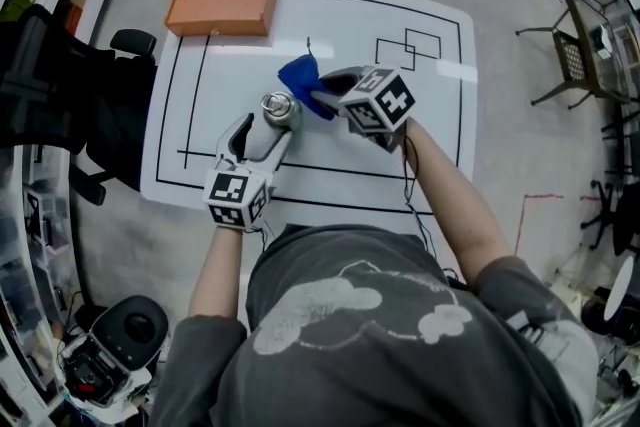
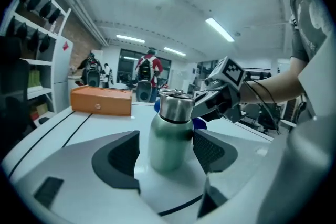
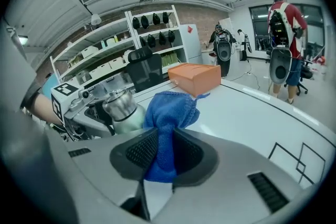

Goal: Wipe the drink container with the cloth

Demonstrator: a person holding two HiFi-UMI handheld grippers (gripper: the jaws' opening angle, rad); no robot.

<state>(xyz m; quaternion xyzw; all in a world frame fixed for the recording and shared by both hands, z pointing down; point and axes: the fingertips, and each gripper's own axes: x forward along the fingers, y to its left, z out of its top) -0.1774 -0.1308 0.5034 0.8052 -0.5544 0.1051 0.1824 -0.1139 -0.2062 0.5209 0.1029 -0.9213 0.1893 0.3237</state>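
Observation:
A steel drink bottle [image 1: 280,108] [image 2: 170,134] [image 3: 123,110] with a green body stands upright on the white table [image 1: 420,140]. My left gripper [image 1: 262,130] [image 2: 167,152] is open around its base. The right pad looks against the bottle's side, and a strip of table shows between the left pad and the bottle. My right gripper [image 1: 325,97] [image 3: 164,152] is shut on a bunched blue cloth [image 1: 300,75] [image 3: 169,118]. It holds the cloth just right of the bottle's cap. From the left gripper view, a bit of the cloth [image 2: 199,123] shows behind the bottle.
An orange box [image 1: 222,3] [image 2: 101,100] [image 3: 195,77] lies at the table's far left corner. Black lines are marked on the tabletop. A black chair [image 1: 60,105] stands left of the table, a shelf unit [image 3: 142,34] behind it. A person in red [image 3: 286,44] stands far off.

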